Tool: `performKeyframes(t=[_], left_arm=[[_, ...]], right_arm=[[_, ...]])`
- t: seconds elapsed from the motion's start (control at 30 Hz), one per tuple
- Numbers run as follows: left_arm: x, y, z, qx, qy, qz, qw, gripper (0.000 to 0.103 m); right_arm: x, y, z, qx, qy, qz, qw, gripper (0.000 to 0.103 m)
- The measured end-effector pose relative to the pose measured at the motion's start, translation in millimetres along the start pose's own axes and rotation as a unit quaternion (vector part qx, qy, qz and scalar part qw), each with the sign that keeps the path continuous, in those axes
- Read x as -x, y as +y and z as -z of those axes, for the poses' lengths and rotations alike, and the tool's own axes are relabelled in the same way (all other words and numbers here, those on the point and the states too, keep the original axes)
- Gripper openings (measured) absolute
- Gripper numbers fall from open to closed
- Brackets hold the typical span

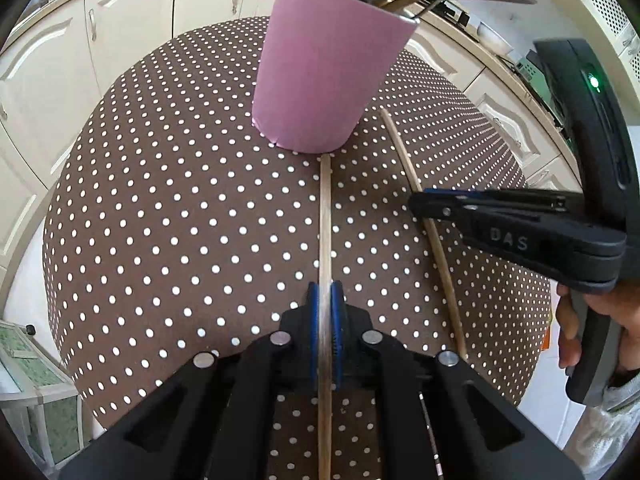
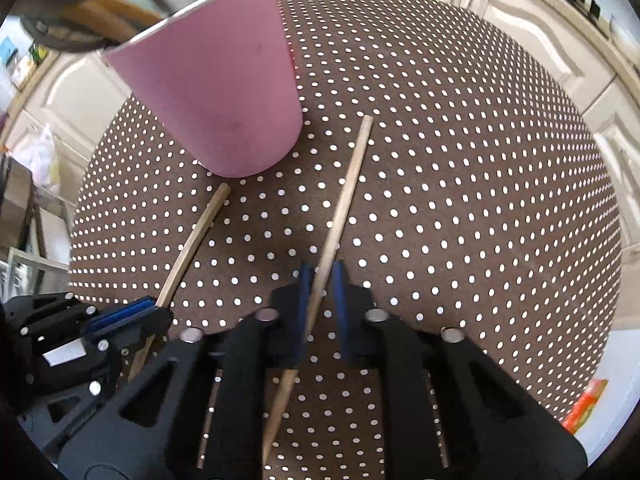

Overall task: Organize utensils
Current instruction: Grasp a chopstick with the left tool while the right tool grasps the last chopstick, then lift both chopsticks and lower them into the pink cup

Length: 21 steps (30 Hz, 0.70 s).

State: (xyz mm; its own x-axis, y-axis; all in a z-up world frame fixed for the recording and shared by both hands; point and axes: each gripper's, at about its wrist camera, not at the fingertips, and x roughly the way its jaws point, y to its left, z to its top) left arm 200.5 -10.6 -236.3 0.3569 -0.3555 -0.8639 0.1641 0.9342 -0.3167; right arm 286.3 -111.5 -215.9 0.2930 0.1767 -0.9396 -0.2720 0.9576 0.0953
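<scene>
Round bench [image 1: 160,208] in brown cloth with white dots, rim curving off on all sides, cream cabinets [image 1: 132,24] close beyond the far rim. Broad bare cloth on the left in the left wrist view and on the right in the right wrist view. Pink cup [image 1: 320,80] upright near the middle, holding wooden handles and a dark utensil head.

Two thin, pale wooden sticks flat on the cloth, near each other, long axes running toward the cup. First stick [image 1: 325,220] with far end almost at the cup's base; left tongs [image 1: 325,312] clenched on it, blue pads against both sides. Second stick [image 2: 340,208] tapering to a point at its near end, blunt end just beside the cup; right tongs [image 2: 322,280] straddling it, small gaps showing at the pads, not yet clenched.
</scene>
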Motion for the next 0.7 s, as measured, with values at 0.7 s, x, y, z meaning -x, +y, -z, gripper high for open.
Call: performKeyframes(t=[0.7], left_arm=[[92,15,24,0.019,-0.164,0.012,0.9862,0.006]], right_arm=[[94,-97,85,-0.073,-0.183,-0.135,0.971,0.006]])
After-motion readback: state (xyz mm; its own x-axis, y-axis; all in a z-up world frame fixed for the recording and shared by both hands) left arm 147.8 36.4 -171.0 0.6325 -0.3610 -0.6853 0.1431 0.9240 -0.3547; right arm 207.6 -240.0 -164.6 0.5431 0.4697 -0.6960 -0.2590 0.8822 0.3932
